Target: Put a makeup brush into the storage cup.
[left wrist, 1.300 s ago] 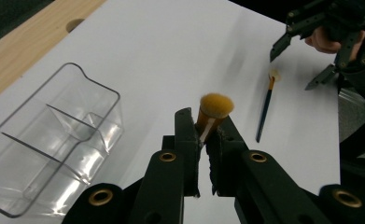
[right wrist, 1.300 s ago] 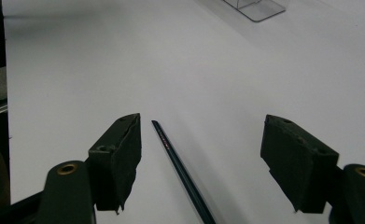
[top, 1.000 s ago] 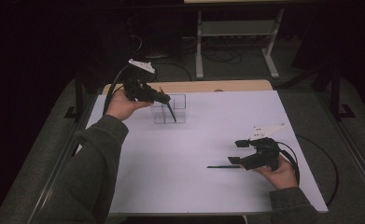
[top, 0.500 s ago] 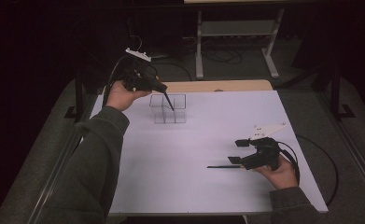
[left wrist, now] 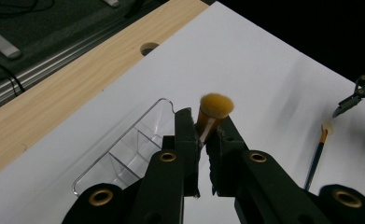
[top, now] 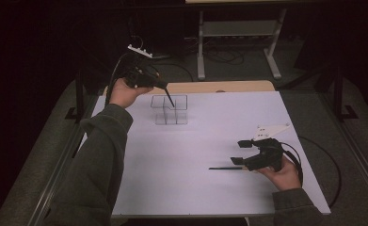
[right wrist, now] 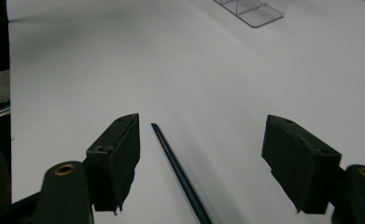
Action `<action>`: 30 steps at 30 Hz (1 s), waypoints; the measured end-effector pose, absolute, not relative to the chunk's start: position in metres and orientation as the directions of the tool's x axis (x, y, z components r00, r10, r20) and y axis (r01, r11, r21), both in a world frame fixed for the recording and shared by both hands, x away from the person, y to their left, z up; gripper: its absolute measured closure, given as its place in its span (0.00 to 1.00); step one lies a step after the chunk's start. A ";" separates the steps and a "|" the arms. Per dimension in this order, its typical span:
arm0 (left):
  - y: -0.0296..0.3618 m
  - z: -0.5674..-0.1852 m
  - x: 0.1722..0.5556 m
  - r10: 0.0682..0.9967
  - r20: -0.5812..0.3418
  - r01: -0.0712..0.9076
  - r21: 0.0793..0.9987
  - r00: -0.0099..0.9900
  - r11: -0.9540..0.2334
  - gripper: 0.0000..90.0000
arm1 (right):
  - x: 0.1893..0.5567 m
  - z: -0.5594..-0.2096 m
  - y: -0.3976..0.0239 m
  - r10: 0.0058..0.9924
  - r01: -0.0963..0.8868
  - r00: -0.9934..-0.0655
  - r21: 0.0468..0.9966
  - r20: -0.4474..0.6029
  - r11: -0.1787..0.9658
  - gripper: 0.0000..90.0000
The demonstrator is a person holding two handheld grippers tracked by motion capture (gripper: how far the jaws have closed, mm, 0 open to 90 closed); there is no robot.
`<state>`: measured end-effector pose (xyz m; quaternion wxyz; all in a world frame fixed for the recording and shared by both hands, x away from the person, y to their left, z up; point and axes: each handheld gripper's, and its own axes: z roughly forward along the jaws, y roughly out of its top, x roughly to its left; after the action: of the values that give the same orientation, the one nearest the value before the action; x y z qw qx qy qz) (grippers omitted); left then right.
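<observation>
High view looks down, gripper views close, all sharing clear organizer (top: 169, 110)

A dim lab or recording studio, this: white sheet (top: 196, 155) over a wooden bench (top: 228, 86), cables (top: 219, 56) on dark carpet, a metal stand (top: 240, 33) behind.

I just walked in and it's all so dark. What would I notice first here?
First the big white sheet glowing on the dark table. Next the fluffy orange-tipped brush, pinched in the left gripper, held above the clear plastic organizer near the sheet's far edge. Nearer the person, a thin dark-handled brush lies flat on the sheet between the wide-open jaws of the right gripper.
</observation>
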<state>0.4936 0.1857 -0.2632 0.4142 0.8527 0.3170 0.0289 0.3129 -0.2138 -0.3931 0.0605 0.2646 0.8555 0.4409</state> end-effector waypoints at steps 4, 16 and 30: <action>0.189 -0.265 0.497 0.576 -0.211 0.523 0.722 0.790 -0.453 0.92 | 0.313 -0.393 -0.214 0.505 0.395 -0.854 0.788 0.126 0.472 0.30; 0.193 -0.269 0.504 0.615 -0.211 0.544 0.724 0.760 -0.424 0.92 | 0.314 -0.394 -0.214 0.501 0.391 -0.856 0.790 0.124 0.472 0.30; 0.192 -0.275 0.510 0.646 -0.211 0.568 0.713 0.734 -0.412 0.92 | 0.315 -0.394 -0.216 0.504 0.395 -0.854 0.789 0.127 0.471 0.29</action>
<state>0.5097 0.1923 -0.2748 0.4040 0.8388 0.3617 0.0485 0.3145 -0.2157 -0.3944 0.0614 0.2627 0.8553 0.4423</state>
